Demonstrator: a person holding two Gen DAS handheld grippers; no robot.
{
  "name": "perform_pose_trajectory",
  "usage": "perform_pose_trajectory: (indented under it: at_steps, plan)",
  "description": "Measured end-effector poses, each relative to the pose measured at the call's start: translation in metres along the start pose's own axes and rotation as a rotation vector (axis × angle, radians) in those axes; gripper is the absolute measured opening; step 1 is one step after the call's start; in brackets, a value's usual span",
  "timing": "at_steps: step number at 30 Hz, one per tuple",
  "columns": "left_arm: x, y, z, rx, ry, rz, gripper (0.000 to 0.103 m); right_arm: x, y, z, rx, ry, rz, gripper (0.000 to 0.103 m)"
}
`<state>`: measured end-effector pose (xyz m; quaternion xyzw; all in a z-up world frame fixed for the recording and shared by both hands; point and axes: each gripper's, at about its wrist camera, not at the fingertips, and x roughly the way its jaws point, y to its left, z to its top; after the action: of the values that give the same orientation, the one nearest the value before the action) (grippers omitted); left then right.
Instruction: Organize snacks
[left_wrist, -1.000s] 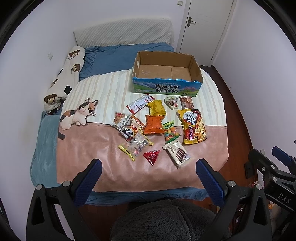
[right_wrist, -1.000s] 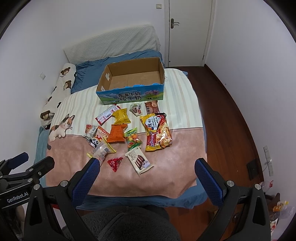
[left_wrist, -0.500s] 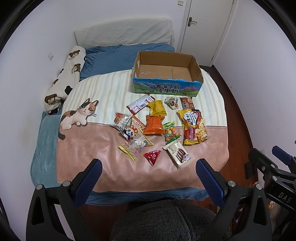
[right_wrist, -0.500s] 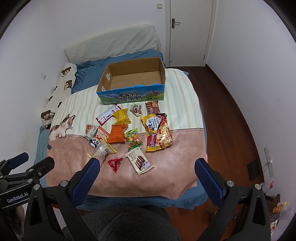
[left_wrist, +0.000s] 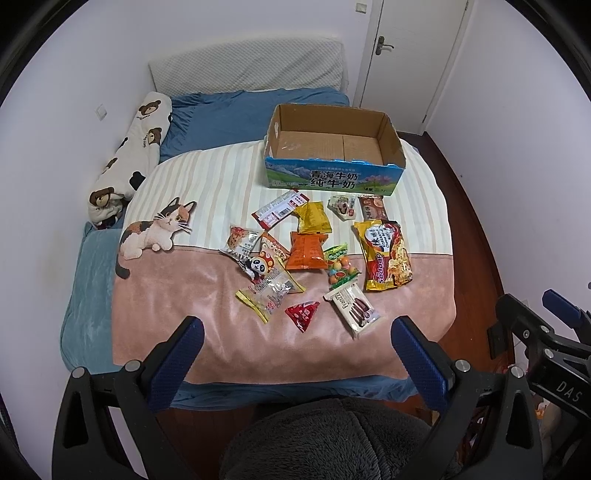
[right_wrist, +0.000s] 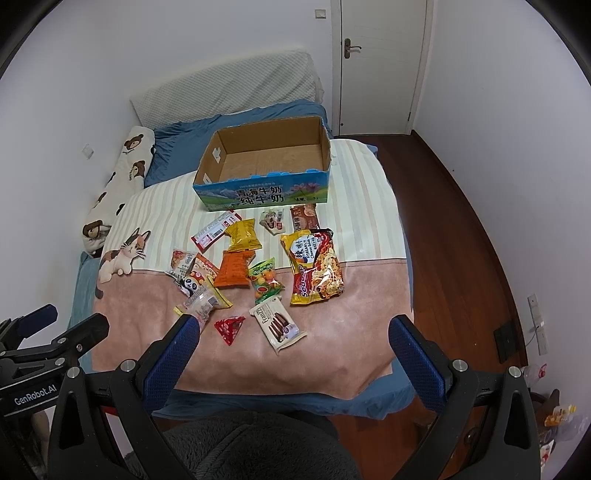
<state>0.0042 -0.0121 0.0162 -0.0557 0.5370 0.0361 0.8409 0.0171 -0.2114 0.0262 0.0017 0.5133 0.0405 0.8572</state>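
Several snack packets lie scattered on the bed blanket (left_wrist: 177, 295): a yellow-red noodle pack (left_wrist: 384, 254) (right_wrist: 316, 266), an orange bag (left_wrist: 306, 251), a yellow bag (left_wrist: 314, 218), a red triangle packet (left_wrist: 302, 314) (right_wrist: 229, 328) and a white biscuit pack (left_wrist: 352, 308) (right_wrist: 279, 325). An empty open cardboard box (left_wrist: 334, 177) (right_wrist: 262, 194) stands behind them. My left gripper (left_wrist: 295, 328) is open and empty, held above the bed's near edge. My right gripper (right_wrist: 293, 326) is open and empty, beside it.
A bear-print pillow (left_wrist: 129, 162) lies along the left wall and a grey headboard cushion (left_wrist: 251, 70) at the back. A closed white door (right_wrist: 380, 62) stands at the back right. Wooden floor (right_wrist: 461, 240) runs along the bed's right side.
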Motion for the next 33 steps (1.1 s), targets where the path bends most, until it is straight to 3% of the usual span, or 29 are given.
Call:
perform_pose_trajectory:
  at_steps: [7, 12, 16, 19, 24, 30, 33]
  plan:
    - [0.026, 0.007, 0.021, -0.023, -0.06, 0.051, 0.103, 0.036, -0.015, 0.017, 0.051, -0.004, 0.01, 0.103]
    - [0.086, 0.018, 0.052, -0.061, -0.052, 0.107, 0.103, 0.105, -0.028, 0.038, 0.094, 0.02, -0.005, 0.103]
    - [0.149, 0.03, 0.073, -0.103, 0.043, 0.093, 0.103, 0.183, -0.039, 0.055, 0.098, 0.102, -0.022, 0.103]
    - [0.207, 0.032, 0.085, -0.126, 0.157, 0.049, 0.103, 0.245, -0.045, 0.062, 0.09, 0.186, -0.031, 0.103]
    - [0.295, 0.023, 0.098, -0.112, 0.302, 0.015, 0.099, 0.341, -0.047, 0.069, 0.051, 0.324, -0.03, 0.103]
    - [0.382, 0.013, 0.104, -0.108, 0.454, -0.048, 0.098, 0.407, -0.047, 0.075, 0.034, 0.424, -0.02, 0.103]
    - [0.404, 0.008, 0.103, -0.096, 0.487, -0.063, 0.097, 0.433, -0.045, 0.075, 0.007, 0.476, -0.012, 0.103]
